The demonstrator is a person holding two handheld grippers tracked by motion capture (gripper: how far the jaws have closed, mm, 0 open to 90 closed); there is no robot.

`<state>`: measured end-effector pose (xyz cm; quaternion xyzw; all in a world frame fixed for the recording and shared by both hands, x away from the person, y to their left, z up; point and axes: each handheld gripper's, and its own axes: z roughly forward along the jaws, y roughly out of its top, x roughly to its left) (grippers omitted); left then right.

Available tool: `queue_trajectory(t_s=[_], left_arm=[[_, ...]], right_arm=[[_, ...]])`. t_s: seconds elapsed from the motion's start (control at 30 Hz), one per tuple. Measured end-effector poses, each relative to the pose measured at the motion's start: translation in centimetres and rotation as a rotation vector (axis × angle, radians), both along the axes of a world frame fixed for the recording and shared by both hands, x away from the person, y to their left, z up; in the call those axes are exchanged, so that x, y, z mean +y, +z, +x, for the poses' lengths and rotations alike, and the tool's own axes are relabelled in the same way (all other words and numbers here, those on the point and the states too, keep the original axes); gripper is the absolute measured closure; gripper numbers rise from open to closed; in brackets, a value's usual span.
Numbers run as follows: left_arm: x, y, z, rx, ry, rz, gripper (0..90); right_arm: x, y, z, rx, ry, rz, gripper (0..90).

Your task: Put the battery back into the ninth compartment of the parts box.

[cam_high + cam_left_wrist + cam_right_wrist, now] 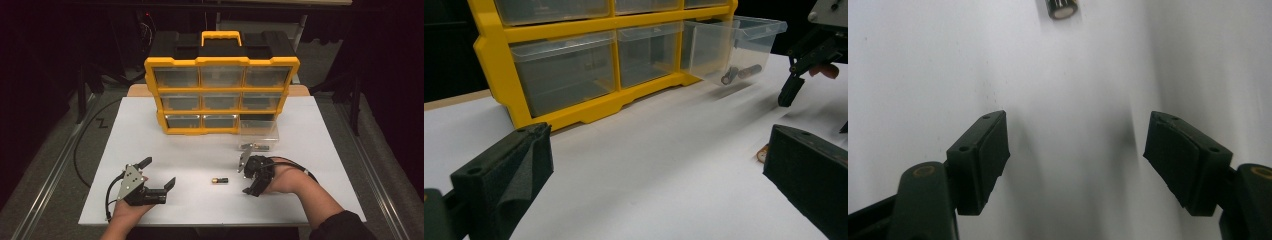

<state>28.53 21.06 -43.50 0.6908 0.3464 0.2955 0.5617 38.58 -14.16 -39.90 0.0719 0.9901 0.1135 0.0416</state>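
Battery [219,180]: one loose cell lying on white table [200,210], between both grippers, touching neither. Yellow drawer cabinet [220,95] behind; its clear drawer [258,131] pulled out, holding more cells. Left gripper [159,173]: jaws wide apart, empty. Right gripper [246,180]: jaws apart, empty, aimed at the cell.

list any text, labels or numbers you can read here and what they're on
None can be read.
Organizer: no label or brand shows on its yellow frame or clear drawers.
Loose battery: any print is too small and blurred.
Batteries in the pulled-out drawer: markings too blurred to read.
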Motion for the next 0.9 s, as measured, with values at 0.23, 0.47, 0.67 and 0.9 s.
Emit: queue_trajectory(t_s=[0.23,0.47,0.67,0.9], left_arm=[[0.0,0.0,0.0,0.000,-0.001,0.001,0.1],[0.0,0.0,0.0,0.000,-0.003,0.000,0.1],[0.0,0.0,0.0,0.001,-0.005,0.004,0.1],[0.0,0.0,0.0,0.003,-0.006,0.005,0.1]], right_arm=[[1.5,-0.5,0.1,0.000,0.040,0.028,28.5],[2.4,-0.5,0.1,0.003,0.045,0.047,30.0],[3.3,-0.5,0.2,0.008,0.059,0.073,32.9],[4.4,-0.4,0.3,0.024,0.082,0.085,42.9]])
